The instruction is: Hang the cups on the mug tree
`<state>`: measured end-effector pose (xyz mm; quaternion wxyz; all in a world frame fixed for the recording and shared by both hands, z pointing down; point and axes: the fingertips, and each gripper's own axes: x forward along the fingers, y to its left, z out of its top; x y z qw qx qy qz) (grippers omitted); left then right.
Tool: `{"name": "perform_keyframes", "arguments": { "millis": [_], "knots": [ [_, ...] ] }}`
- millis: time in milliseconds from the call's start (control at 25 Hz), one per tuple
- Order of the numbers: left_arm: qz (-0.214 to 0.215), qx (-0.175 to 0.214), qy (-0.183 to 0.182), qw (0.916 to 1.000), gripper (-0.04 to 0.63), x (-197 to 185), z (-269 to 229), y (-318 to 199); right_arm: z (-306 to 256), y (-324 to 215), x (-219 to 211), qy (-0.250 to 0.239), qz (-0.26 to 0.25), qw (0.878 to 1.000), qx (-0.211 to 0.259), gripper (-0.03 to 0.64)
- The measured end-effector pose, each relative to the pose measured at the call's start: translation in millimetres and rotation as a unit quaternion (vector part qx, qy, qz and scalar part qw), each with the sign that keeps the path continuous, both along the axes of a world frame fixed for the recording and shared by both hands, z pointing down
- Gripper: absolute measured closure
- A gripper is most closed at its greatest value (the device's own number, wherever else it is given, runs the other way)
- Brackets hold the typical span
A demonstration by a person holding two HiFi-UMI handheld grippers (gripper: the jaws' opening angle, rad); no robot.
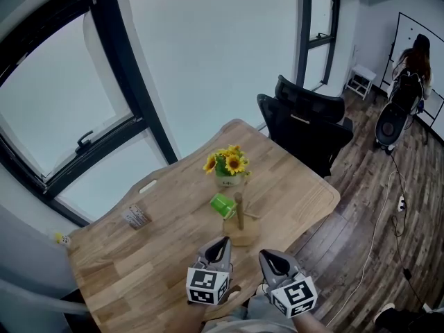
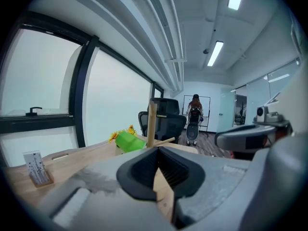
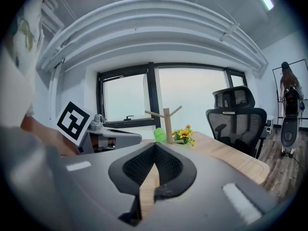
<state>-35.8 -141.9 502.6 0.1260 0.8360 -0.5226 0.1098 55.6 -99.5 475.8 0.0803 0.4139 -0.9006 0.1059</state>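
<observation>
Left gripper (image 1: 223,242): fingers were closed together, empty.
Right gripper (image 1: 266,254): fingers were closed together, empty.
Green cup (image 1: 223,205): hung tilted on the mug tree (image 1: 240,222), left of its post.
Mug tree: stood on the surface (image 1: 156,255).

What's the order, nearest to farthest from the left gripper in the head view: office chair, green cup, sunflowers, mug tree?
From the left gripper:
1. Mug tree, just ahead.
2. Green cup, at the tree's left.
3. Sunflowers, behind the cup.
4. Office chair, past the table.
</observation>
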Motion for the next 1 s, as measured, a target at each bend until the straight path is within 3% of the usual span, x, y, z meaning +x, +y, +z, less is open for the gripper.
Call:
{"name": "perform_keyframes", "arguments": {
  "millis": [280,1000],
  "knots": [
    [0.01,-0.003,0.044,0.999,0.592,5.0,-8.6,11.2,-0.7,0.0,-10.0,0.003,-0.017,1.0,-0.002,0.618],
    [0.022,0.004,0.049,0.9986,0.591,11.2,-16.0,20.3,-0.2,1.8,-20.3,0.004,-0.033,0.999,-0.004,0.618]
  ]
}}
